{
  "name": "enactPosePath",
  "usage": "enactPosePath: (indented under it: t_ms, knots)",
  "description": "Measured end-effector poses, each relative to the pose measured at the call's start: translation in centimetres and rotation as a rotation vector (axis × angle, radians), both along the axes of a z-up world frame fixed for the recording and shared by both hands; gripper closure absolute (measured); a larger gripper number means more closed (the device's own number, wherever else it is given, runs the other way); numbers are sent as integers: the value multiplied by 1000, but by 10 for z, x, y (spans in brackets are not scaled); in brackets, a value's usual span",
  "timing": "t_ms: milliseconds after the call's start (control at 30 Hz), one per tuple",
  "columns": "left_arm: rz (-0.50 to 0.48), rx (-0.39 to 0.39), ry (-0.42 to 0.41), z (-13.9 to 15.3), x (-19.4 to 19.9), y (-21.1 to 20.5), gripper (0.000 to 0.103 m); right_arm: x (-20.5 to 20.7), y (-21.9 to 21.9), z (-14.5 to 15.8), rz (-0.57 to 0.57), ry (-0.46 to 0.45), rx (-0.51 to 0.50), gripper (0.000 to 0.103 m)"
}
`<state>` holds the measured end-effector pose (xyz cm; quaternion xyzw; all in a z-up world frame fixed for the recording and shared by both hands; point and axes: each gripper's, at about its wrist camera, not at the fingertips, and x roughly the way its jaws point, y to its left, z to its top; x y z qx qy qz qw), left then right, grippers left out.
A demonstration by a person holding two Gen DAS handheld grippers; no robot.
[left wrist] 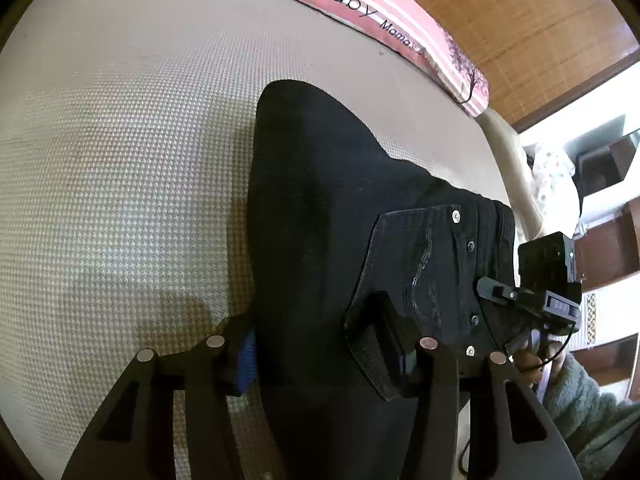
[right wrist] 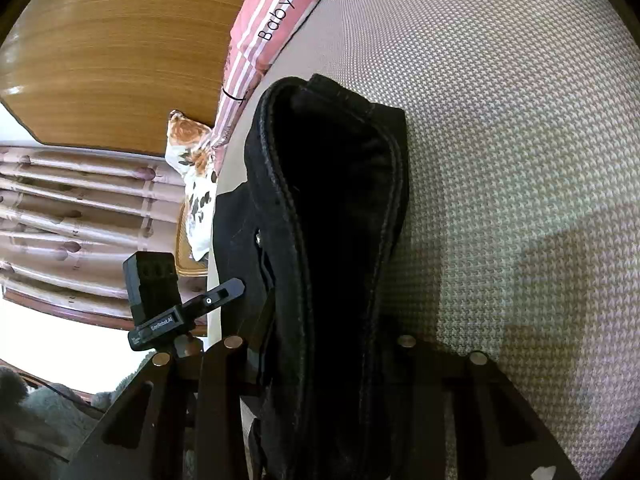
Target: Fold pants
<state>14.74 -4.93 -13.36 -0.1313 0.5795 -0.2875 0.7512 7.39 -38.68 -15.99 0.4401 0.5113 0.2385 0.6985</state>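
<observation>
Black jeans [left wrist: 320, 200] lie folded lengthwise on a beige woven mat [left wrist: 120, 160], back pocket [left wrist: 420, 272] facing up. My left gripper [left wrist: 320, 352] straddles the jeans near the pocket. Its blue pad [left wrist: 246, 360] is against one edge and its other finger rests on the pocket, so it is shut on the fabric. In the right wrist view the thick folded edge of the jeans [right wrist: 332, 200] fills the gap of my right gripper [right wrist: 326, 340], which is shut on it. One right gripper finger [left wrist: 494, 291] shows at the waistband.
A pink striped pillow [left wrist: 400, 28] printed "Baby Mama" lies along the mat's far edge, below a wooden headboard [left wrist: 520, 20]. Shelves [left wrist: 600, 240] stand beyond the bed. A floral cushion [right wrist: 196, 168] and a curtain [right wrist: 80, 208] sit beside it. A grey sleeve [left wrist: 580, 400] is near.
</observation>
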Motion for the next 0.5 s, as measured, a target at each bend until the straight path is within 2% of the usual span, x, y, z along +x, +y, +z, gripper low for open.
enactPosePath:
  t_ms: [167, 367, 500]
  knots:
    - [-24, 7, -32, -2, -2, -9, 52, 3, 2, -1, 1, 18, -14, 73]
    - [-47, -76, -1, -8, -3, 6, 52, 5, 11, 4, -23, 11, -34, 72]
    - [-73, -6, -41, -3, -2, -6, 52, 7, 13, 5, -37, 31, -32, 72]
